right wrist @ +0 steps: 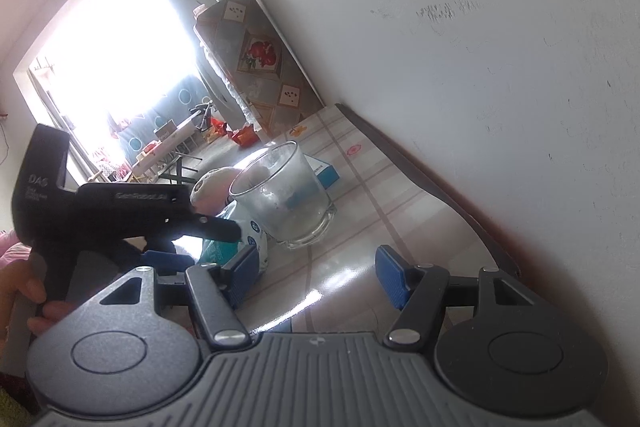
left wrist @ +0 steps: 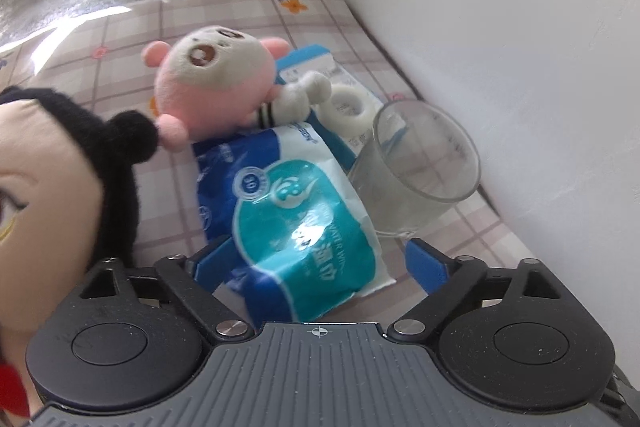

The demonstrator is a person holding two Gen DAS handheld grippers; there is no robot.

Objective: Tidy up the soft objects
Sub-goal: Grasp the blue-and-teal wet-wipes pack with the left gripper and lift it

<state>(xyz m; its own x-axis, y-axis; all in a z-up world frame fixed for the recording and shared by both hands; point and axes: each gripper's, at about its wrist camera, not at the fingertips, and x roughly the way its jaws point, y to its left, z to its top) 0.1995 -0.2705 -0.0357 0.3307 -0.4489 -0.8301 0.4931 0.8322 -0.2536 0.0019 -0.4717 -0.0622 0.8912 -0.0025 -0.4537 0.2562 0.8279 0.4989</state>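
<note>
- left gripper [left wrist: 316, 259] straddles the near end of the wet-wipes pack [left wrist: 296, 219], fingers wide apart, pads not pressing; the right gripper [right wrist: 316, 275] is also apart, empty, further off
- the pack's long axis runs away from the fingers, toward the pink plush [left wrist: 212, 87]; glass [left wrist: 416, 167] just right

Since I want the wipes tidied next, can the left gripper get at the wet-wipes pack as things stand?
Probably yes: the left gripper stands open with the wet-wipes pack already between its fingers. The glass crowds one side.
</note>
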